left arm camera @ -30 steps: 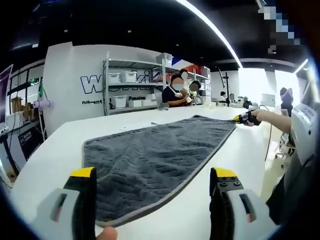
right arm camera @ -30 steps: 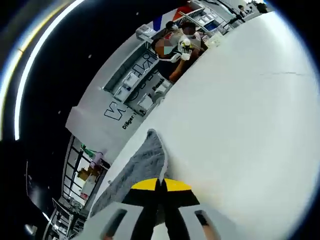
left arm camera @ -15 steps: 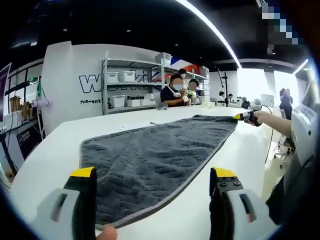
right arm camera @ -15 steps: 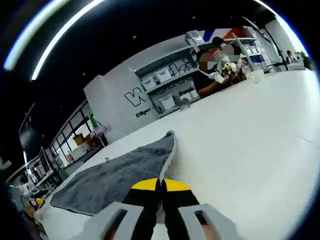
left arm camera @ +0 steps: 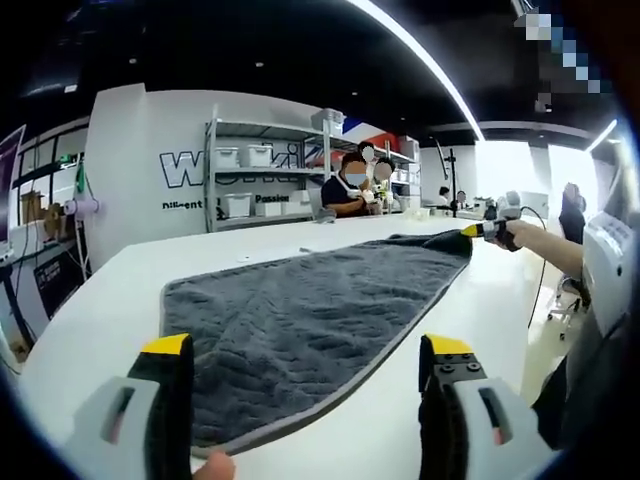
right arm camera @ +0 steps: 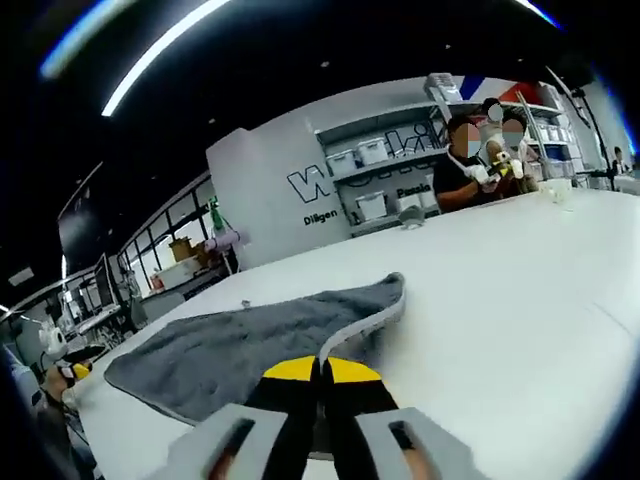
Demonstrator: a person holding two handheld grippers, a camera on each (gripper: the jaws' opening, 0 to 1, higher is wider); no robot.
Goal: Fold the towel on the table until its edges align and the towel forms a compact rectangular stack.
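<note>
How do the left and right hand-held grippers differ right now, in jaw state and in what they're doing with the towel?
The left hand-held gripper has its jaws wide apart, straddling the near edge of the grey towel without pinching it. The right hand-held gripper has its jaws shut on a towel corner, raised slightly above the white table. Both have yellow-tipped black jaws on grey bodies.
</note>
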